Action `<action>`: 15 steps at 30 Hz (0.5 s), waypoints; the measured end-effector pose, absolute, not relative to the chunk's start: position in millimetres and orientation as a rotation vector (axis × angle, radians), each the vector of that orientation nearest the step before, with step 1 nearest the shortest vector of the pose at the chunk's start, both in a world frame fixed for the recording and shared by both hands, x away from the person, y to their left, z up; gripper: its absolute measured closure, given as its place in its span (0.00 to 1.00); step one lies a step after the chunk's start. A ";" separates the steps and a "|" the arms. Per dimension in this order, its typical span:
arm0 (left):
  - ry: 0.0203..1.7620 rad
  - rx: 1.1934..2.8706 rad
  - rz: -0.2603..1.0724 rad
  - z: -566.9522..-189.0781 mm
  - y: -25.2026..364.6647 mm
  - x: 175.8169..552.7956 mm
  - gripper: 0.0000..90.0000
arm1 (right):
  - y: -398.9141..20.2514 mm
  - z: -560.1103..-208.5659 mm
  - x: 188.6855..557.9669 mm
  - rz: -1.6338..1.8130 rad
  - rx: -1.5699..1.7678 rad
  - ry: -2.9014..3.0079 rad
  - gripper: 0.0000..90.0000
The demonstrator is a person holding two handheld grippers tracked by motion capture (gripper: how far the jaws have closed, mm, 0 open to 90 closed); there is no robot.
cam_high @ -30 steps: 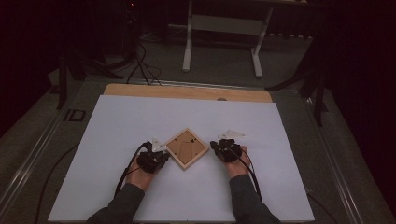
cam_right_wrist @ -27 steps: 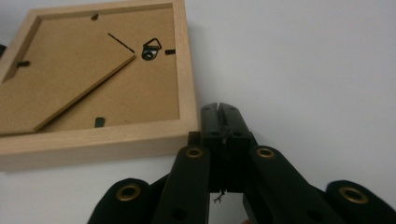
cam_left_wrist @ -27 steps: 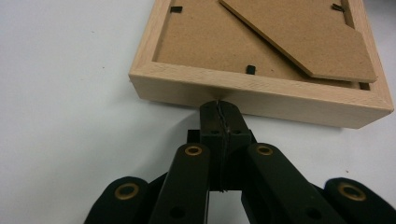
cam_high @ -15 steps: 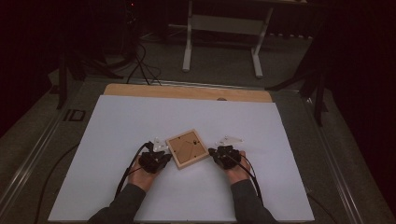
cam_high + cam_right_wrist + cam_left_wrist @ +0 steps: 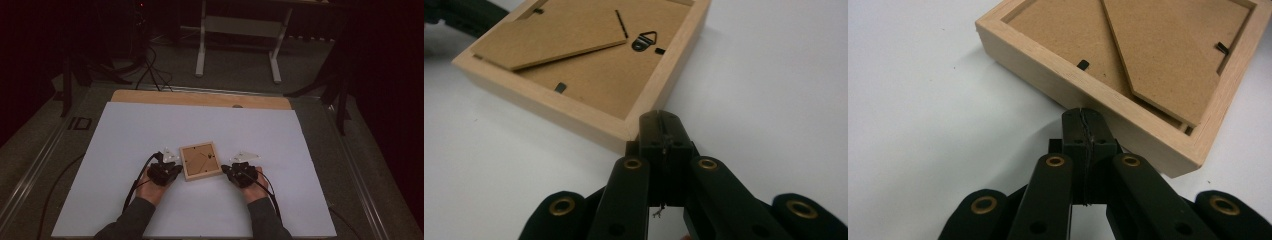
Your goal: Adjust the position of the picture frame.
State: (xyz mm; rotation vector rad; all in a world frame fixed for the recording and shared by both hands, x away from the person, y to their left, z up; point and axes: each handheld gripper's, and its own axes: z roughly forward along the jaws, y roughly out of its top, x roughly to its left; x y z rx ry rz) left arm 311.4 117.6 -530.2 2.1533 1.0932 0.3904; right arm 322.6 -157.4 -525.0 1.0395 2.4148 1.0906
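From above, a square, pale wooden picture frame (image 5: 201, 161) is lying back-up on the white table (image 5: 125, 135), flanked by the left tool (image 5: 172, 169) and right tool (image 5: 229, 171), seemingly to square it. In the left gripper view, pressed-together jaws are being held against the frame's side (image 5: 1088, 95). In the right gripper view, pressed-together jaws are being set at its corner (image 5: 624, 137), nothing pinched.
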 end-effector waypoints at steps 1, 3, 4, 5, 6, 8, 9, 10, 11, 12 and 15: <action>1.096 2.150 0.390 -530.3 117.6 311.5 1.00 | -157.1 -524.8 321.0 1.090 1.035 2.419 1.00; 1.096 2.143 0.388 -530.9 117.4 312.7 1.00 | -157.1 -524.1 318.3 1.088 1.026 2.420 1.00; 1.098 2.139 0.386 -531.2 117.2 313.1 1.00 | -157.4 -523.7 317.5 1.092 1.024 2.421 1.00; 1.098 2.139 0.386 -531.2 117.2 313.1 1.00 | -157.4 -523.7 317.5 1.092 1.024 2.421 1.00; 1.098 2.139 0.386 -531.2 117.2 313.1 1.00 | -157.7 -523.2 316.5 1.098 1.030 2.421 1.00; 1.097 2.129 0.390 -532.1 116.6 314.7 1.00 | -158.2 -522.7 314.2 1.105 1.030 2.419 1.00; 1.099 2.126 0.390 -532.2 116.6 314.9 1.00 | -158.3 -523.0 313.9 1.110 1.032 2.418 1.00; 1.099 2.126 0.390 -532.2 116.6 314.9 1.00 | -158.7 -523.2 314.0 1.114 1.033 2.419 1.00; 1.099 2.128 0.390 -532.2 116.6 314.8 1.00 | -158.9 -523.3 314.1 1.119 1.035 2.419 1.00; 1.097 2.130 0.388 -532.3 116.6 314.6 1.00 | -158.9 -523.4 314.1 1.121 1.036 2.418 1.00; 1.067 2.160 0.376 -533.1 117.0 312.8 1.00 | -159.1 -523.6 314.0 1.123 1.040 2.416 1.00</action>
